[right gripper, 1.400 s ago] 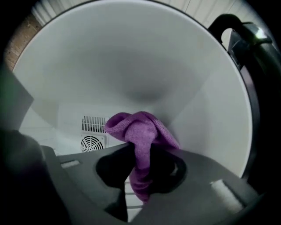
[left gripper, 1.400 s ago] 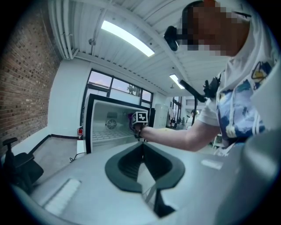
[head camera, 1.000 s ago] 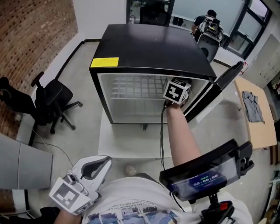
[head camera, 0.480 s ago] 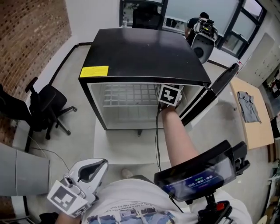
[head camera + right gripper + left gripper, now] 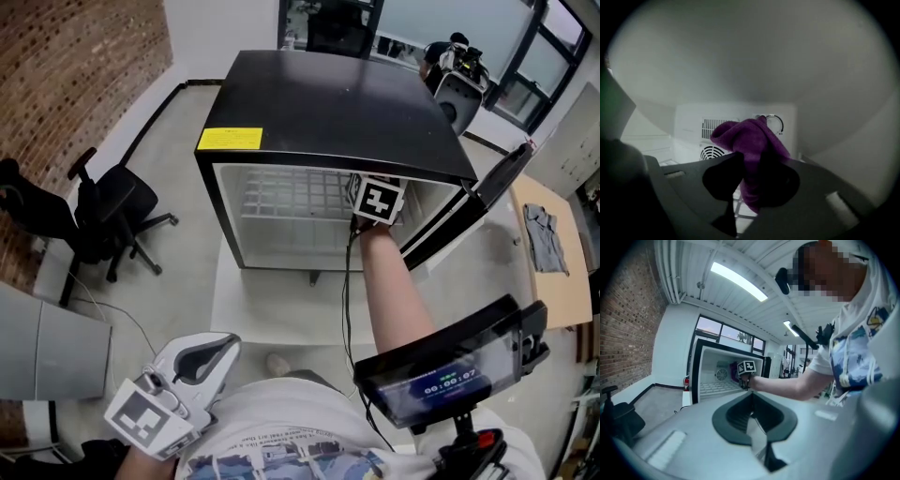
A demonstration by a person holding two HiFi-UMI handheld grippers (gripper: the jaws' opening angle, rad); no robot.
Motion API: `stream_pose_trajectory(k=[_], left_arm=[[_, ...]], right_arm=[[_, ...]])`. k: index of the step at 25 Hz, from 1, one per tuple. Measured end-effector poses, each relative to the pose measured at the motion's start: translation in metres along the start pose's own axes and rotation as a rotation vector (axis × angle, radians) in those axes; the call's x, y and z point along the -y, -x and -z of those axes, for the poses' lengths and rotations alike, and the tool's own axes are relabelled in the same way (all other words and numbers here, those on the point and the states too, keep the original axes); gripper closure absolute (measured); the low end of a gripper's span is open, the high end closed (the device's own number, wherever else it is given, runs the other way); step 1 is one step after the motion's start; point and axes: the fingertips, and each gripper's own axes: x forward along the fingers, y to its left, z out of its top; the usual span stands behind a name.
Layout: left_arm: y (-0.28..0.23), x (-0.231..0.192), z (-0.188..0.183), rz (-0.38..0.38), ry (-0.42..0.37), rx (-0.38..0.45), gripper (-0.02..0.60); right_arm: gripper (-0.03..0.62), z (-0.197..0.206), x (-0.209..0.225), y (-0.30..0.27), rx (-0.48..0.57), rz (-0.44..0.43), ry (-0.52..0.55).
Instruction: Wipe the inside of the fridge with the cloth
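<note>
1. While the right gripper (image 5: 376,202) reaches in through the right side of the fridge (image 5: 328,103) opening, its marker cube sits just under the top front edge.
2. Right gripper view: jaws are clenched on the purple cloth (image 5: 751,140). The cloth bunches up above the jaws and hangs down between them.
3. Behind the cloth is the white rear wall, with a round vent (image 5: 711,152) to the left and a dial (image 5: 776,123) at upper right. I cannot tell whether the cloth touches the wall.
4. The wire shelf (image 5: 286,192) spans the inside. The space left of the gripper, above the shelf, is open.
5. The door (image 5: 461,208) is swung out to the right. Its inner edge is near the forearm, not touching.
6. The fridge stands on a white base (image 5: 272,309), whose front lip runs out past the opening towards the person.
7. The left gripper (image 5: 217,354) is held low by the person's torso, well apart from the fridge. Its jaws are closed together with nothing between them.
8. An office chair (image 5: 112,211) stands left of the fridge near the brick wall (image 5: 75,75), with bare floor between chair and fridge.
9. A tan table (image 5: 553,272) is beyond the door on the right.
</note>
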Motion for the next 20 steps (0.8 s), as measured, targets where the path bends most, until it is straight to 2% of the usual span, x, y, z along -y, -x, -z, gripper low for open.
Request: stream_pose_trajectory(k=[9,20], left_arm=[[0.020,-0.002,0.009,-0.048,-0.010,0.001,0.575],[0.050,-0.005,0.014,-0.150,0.031,0.021,0.575]], right_arm=[[0.513,-0.011,-0.059,0.003,0.035,-0.120,0.049],[0.513,-0.013,-0.140,0.002,0.043,-0.288,0.061]])
